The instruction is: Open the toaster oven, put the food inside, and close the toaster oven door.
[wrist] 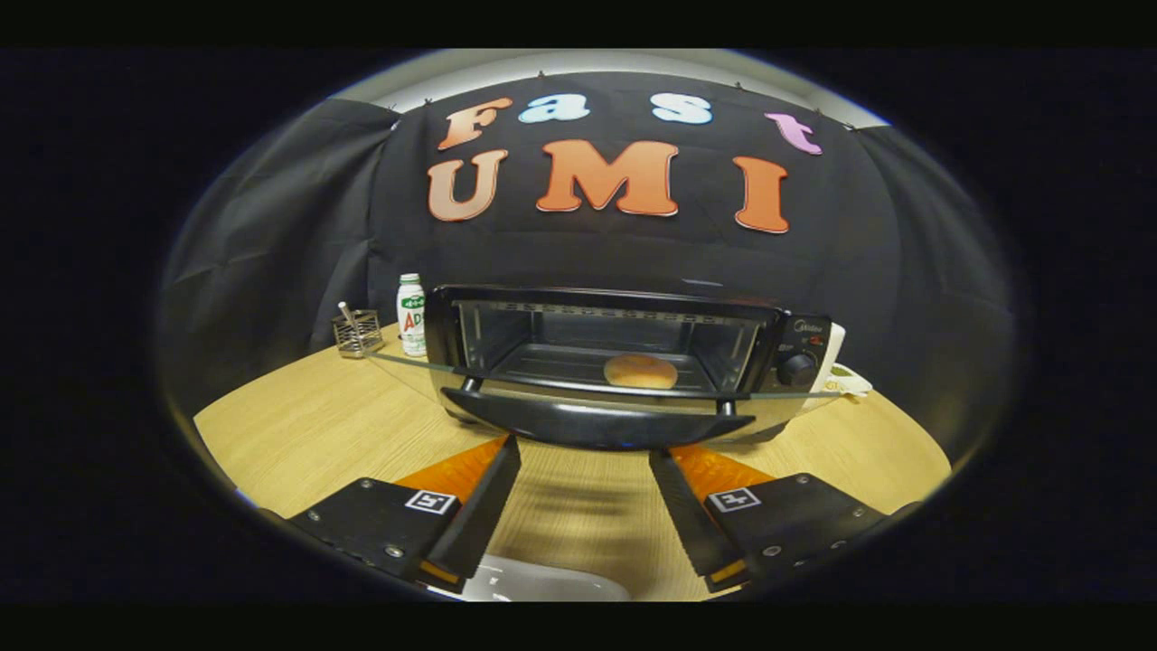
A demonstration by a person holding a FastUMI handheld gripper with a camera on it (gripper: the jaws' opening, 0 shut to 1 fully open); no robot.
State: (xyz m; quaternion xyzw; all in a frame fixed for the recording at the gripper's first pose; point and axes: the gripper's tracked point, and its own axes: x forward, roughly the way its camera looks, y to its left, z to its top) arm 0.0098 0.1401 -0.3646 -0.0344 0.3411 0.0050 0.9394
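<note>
A black toaster oven (795, 348) stands on the wooden table just ahead of my fingers. Its glass door (407, 366) hangs down flat and open, with the dark handle (601, 423) at its front edge close to my fingertips. A round brown bun (640, 371) lies on the rack inside the oven. My gripper (585, 457) is open, a wide gap between its two fingers, with nothing held. The fingertips sit just below and in front of the door handle.
Left of the oven stand a small white bottle with a green cap (412, 315) and a wire mesh holder (357, 333). A white object (841, 366) sits behind the oven's right side. A white dish (542, 583) lies below the fingers on the wooden table (307, 425).
</note>
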